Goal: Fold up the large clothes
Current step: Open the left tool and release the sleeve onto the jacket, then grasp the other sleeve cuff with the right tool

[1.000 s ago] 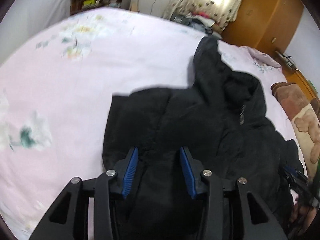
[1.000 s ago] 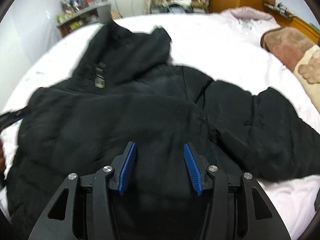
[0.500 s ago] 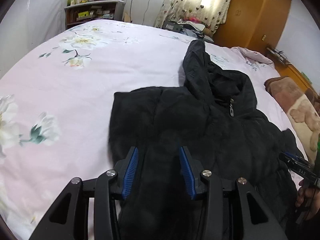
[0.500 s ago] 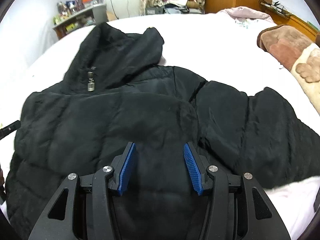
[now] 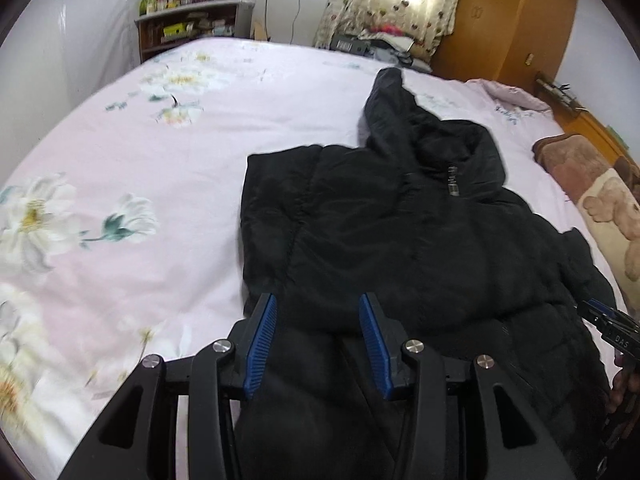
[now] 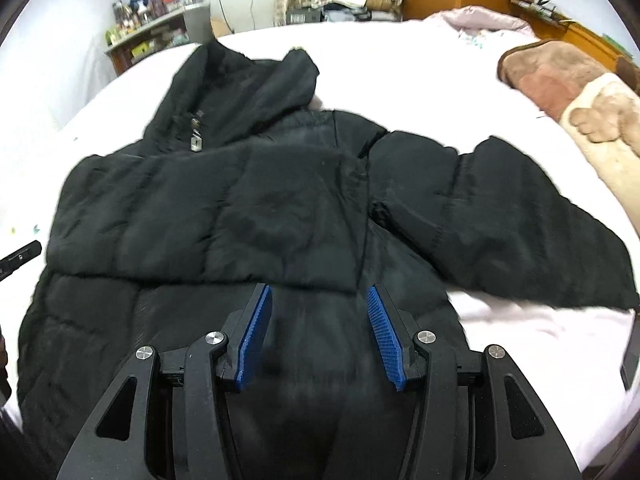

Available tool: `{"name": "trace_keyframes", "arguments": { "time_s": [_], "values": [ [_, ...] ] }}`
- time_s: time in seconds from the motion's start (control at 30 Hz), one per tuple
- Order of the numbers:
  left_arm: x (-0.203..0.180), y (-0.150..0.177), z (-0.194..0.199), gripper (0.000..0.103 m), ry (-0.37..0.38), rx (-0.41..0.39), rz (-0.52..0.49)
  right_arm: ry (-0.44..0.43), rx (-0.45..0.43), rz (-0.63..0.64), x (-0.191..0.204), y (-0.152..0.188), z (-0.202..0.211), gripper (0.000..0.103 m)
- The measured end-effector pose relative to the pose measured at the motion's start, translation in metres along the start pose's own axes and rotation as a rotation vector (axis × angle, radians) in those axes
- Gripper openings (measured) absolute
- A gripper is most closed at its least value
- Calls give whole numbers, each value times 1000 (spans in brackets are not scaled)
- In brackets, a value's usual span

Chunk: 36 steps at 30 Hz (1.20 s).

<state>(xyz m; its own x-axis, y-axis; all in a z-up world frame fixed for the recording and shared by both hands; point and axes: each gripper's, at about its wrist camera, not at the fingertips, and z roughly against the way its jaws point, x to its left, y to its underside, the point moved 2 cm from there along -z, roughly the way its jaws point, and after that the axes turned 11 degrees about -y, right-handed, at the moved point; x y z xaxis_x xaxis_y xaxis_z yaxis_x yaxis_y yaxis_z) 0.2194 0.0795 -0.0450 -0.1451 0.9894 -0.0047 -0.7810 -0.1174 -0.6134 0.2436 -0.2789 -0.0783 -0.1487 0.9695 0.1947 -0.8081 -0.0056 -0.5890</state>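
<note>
Jacket [image 6: 248, 216], black and puffy, lies front-up on the bed [image 5: 120, 168], hood [image 6: 240, 84] toward the far side. One sleeve [image 5: 320, 220] is folded across the chest; the other sleeve [image 6: 500, 216] stretches out over the sheet toward the brown blanket [image 6: 560, 80].

The left tongs [image 5: 316, 336] and right tongs [image 6: 320, 332] both hang over the lower body of the jacket with jaws spread and nothing between them.

Risks, as I judge them: the padded fabric is thick and slippery, so a shallow pinch may catch only the top layer and drag the folded sleeve off the chest. Trapped air may make any fold spring back. The outstretched sleeve ends near the blanket and could snag there when swung inward. The zipper pull [image 6: 196, 142] is hard and could catch a pad. Otherwise the sheet around the jacket offers room.
</note>
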Motion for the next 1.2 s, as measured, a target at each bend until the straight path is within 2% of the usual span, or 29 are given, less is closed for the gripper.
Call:
{"name": "trace_keyframes", "arguments": {
  "time_s": [0.27,0.4,0.6,0.87,0.93,1.2],
  "values": [
    [-17,35,80,45,48,-45,-32,-4,-92,-9,24,40,88,51],
    [-27,51,114,45,63,-67,-50,-2,-113,-28,29,61,118,51],
    [-33,74,154,51,100,-89,-60,-21,-137,-25,44,91,158,51],
    [-45,88,168,55,106,-82,-78,-46,-170,-86,28,104,178,51],
    [-49,86,169,58,105,-89,-84,-50,-180,-115,17,103,179,54],
    [-73,68,150,60,102,-86,-104,-14,-190,-224,-41,96,176,55]
  ]
}}
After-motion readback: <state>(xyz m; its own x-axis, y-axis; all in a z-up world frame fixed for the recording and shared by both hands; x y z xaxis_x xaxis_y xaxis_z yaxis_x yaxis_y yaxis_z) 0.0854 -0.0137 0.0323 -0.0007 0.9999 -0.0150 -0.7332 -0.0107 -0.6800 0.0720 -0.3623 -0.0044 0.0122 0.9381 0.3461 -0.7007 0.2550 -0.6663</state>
